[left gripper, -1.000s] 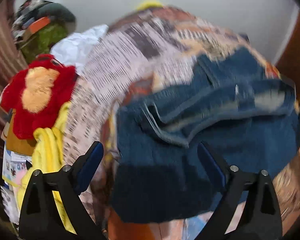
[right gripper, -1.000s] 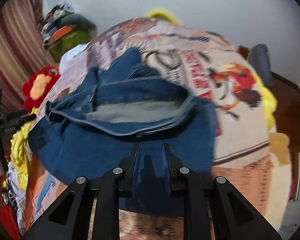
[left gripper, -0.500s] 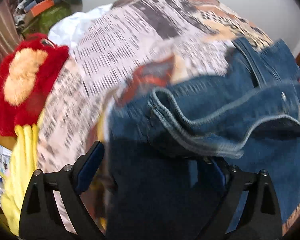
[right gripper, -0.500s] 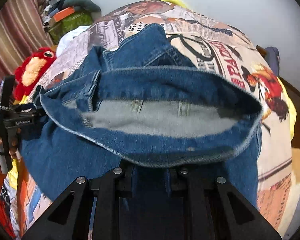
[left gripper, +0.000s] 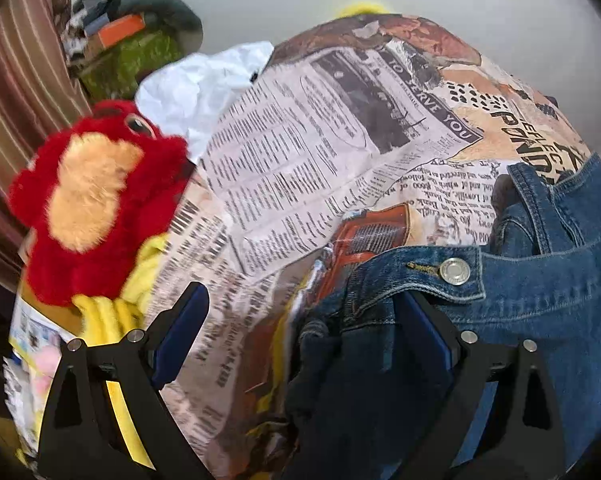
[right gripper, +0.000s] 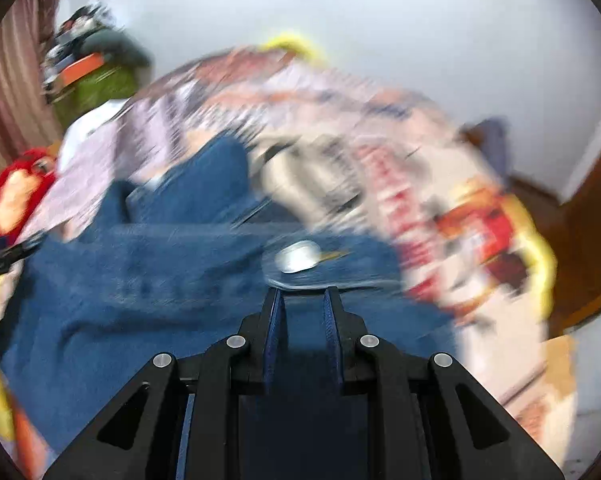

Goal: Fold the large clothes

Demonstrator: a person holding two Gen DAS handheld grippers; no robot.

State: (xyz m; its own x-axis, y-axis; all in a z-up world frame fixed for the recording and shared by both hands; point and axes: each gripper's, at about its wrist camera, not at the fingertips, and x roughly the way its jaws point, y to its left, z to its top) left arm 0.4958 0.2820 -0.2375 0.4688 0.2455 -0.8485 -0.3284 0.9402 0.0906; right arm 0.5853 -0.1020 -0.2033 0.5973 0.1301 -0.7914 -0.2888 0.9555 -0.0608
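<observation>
We find the jeans (left gripper: 540,320) lying on the printed bedspread (left gripper: 320,152), right gripper (right gripper: 302,300) pinching their waistband, left gripper (left gripper: 300,332) spread wide — that single hold could slip and bunch the denim.

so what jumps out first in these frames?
The blue jeans spread over the newspaper-print bedspread, their silver waistband button catching light in the left wrist view. The red plush toy sits at the bed's left edge. The right hand-held gripper is pinched on the denim below that button, in a blurred frame; the left hand-held gripper is open at the waistband's end.
</observation>
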